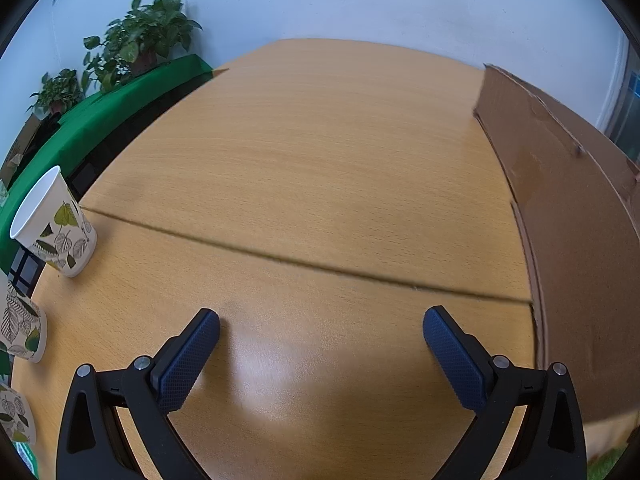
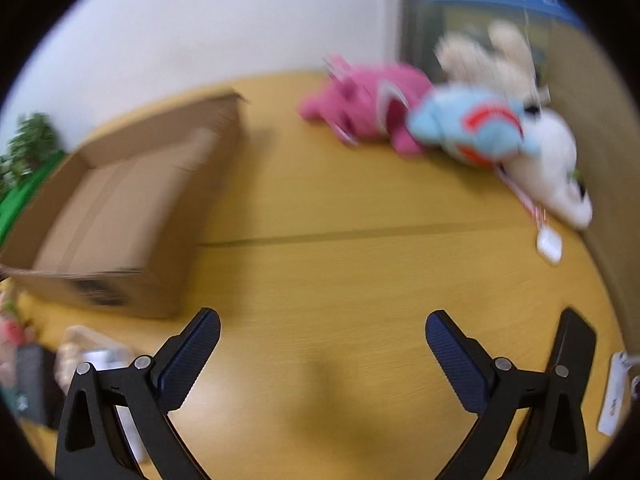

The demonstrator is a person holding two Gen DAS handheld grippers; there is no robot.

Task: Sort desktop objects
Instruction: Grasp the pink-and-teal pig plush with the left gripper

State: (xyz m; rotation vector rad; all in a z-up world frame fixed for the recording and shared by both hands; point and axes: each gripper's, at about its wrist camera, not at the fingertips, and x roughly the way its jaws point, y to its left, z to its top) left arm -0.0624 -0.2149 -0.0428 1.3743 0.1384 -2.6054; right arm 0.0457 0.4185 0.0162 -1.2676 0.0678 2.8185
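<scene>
I see leaf-print paper cups (image 1: 54, 226) at the desk's (image 1: 320, 184) left edge and the cardboard box (image 2: 120, 208) mid-desk. Plush toys (image 2: 452, 120) lie far right. My left hand-held gripper (image 1: 320, 354) and right hand-held gripper (image 2: 322, 356) are both spread wide, holding nothing.

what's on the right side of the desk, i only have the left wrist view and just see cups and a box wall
Observer: A pile of plush toys lies at the far right: a pink plush toy, a light blue plush toy and a white plush toy.
Operator: is the box open
Observer: Yes, the right wrist view looks into the cardboard box from above; its top is open, though blur hides what may be inside.
Operator: right gripper got anything
Observer: No, the right gripper is open over bare wooden desk, with nothing between its fingers.
</scene>
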